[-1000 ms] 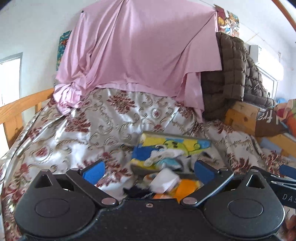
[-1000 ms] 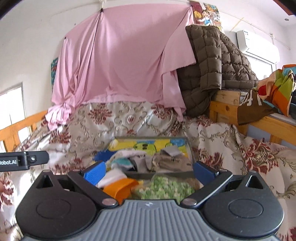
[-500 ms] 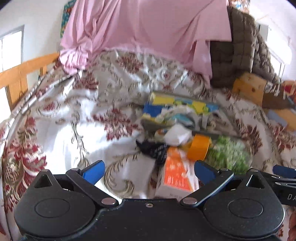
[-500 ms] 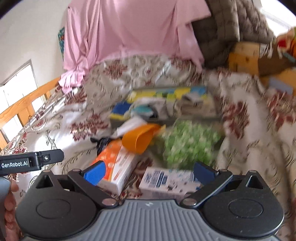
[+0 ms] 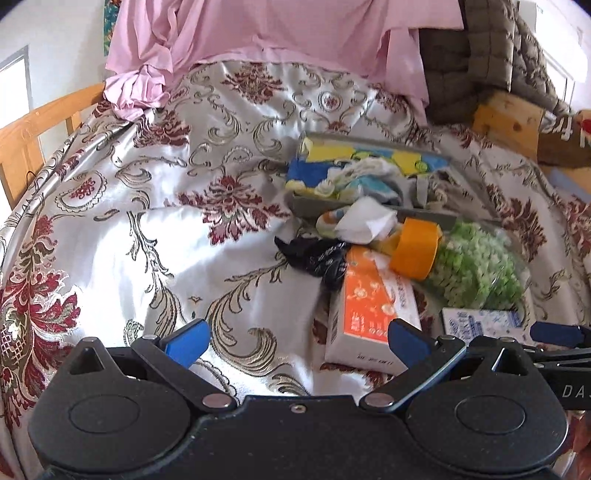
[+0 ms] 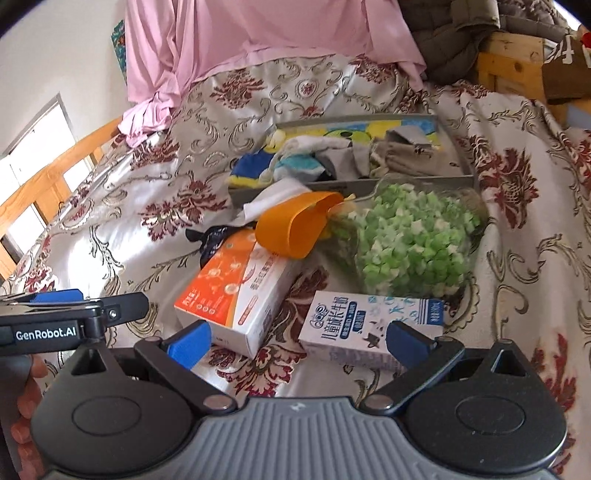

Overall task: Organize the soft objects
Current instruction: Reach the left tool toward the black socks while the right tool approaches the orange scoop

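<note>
A grey divided organizer box (image 6: 454, 122) lies on the bed with socks and small cloths (image 6: 295, 155) inside. In front of it sit a white cloth (image 5: 364, 221), a black cloth (image 5: 317, 254), an orange scoop (image 6: 291, 225), a clear bag of green foam bits (image 6: 410, 236), an orange-and-white box (image 6: 236, 291) and a blue-and-white carton (image 6: 365, 325). My left gripper (image 5: 295, 341) is open, low over the bedspread, left of the orange box (image 5: 369, 310). My right gripper (image 6: 297, 338) is open, just short of the two boxes.
A floral satin bedspread (image 5: 147, 206) covers the bed. Pink cloth (image 5: 258, 29) and a brown quilted jacket (image 5: 491, 55) hang at the back. A wooden bed rail (image 5: 33, 125) runs on the left and wooden furniture (image 6: 513, 62) stands at the right.
Both grippers have tilted downward and drawn back, bringing the orange box, the carton and the near bedspread into view. Both stay open.
</note>
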`<state>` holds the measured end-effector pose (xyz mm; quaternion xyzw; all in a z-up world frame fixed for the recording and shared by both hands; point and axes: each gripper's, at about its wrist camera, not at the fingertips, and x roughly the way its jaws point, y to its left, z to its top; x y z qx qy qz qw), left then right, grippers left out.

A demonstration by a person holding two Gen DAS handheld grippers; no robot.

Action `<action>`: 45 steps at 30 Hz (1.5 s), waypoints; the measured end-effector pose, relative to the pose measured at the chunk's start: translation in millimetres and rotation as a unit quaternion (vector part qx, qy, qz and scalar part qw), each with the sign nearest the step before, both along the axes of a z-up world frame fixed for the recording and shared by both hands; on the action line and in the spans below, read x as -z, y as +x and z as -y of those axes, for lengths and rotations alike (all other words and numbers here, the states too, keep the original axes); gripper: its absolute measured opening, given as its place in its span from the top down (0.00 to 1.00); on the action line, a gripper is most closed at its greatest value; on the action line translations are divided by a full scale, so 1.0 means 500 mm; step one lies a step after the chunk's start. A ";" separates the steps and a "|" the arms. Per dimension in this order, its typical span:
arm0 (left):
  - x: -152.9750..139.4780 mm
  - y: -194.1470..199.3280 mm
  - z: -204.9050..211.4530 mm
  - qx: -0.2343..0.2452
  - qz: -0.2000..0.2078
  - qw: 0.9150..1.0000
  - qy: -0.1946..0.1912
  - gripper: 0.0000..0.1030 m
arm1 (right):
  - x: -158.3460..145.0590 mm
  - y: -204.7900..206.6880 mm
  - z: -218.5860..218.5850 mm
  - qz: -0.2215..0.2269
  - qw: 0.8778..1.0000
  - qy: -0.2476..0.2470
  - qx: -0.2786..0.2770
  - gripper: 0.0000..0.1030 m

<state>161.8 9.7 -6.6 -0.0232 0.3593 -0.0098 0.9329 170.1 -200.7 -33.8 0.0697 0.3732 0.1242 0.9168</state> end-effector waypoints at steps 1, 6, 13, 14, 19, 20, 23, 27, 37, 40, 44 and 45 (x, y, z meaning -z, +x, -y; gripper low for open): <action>0.002 0.002 0.001 0.000 -0.004 1.000 0.003 0.01 | 0.003 0.002 -0.002 -0.002 1.000 -0.001 -0.001 0.00; 0.008 0.018 -0.010 -0.003 -0.026 1.000 -0.014 0.01 | 0.009 0.009 -0.008 -0.007 1.000 -0.003 0.000 0.00; 0.010 0.044 -0.050 -0.044 -0.046 0.995 -0.075 0.01 | 0.016 0.022 -0.009 -0.008 1.000 0.006 0.003 0.00; 0.011 0.047 -0.053 -0.049 -0.048 0.995 -0.079 0.01 | 0.018 0.025 -0.009 -0.008 1.000 0.010 0.003 0.00; 0.018 0.068 -0.062 -0.061 -0.057 0.993 -0.082 0.01 | 0.018 0.037 -0.013 0.001 0.999 0.045 -0.012 0.00; 0.020 0.073 -0.062 -0.061 -0.059 0.993 -0.082 0.01 | 0.017 0.039 -0.014 0.004 0.999 0.049 -0.013 0.00; 0.024 0.091 -0.062 -0.052 -0.065 0.994 -0.074 0.01 | 0.017 0.049 -0.019 0.007 0.998 0.055 -0.011 0.00; 0.029 0.125 -0.054 -0.005 -0.060 0.997 -0.056 0.01 | 0.017 0.060 -0.020 0.025 0.998 0.053 0.016 0.00; 0.051 0.208 -0.084 0.020 -0.078 0.991 -0.105 0.01 | 0.024 0.120 -0.017 -0.005 0.992 0.124 0.036 0.00; 0.064 0.219 -0.097 0.017 -0.068 0.991 -0.117 0.01 | 0.027 0.148 -0.005 -0.022 0.983 0.172 0.054 0.00; 0.089 0.242 -0.117 0.019 -0.070 0.984 -0.163 0.02 | 0.038 0.182 0.011 -0.041 0.973 0.209 0.085 0.00; 0.095 0.248 -0.122 0.020 -0.069 0.981 -0.180 0.02 | 0.040 0.191 0.013 -0.044 0.972 0.215 0.090 0.00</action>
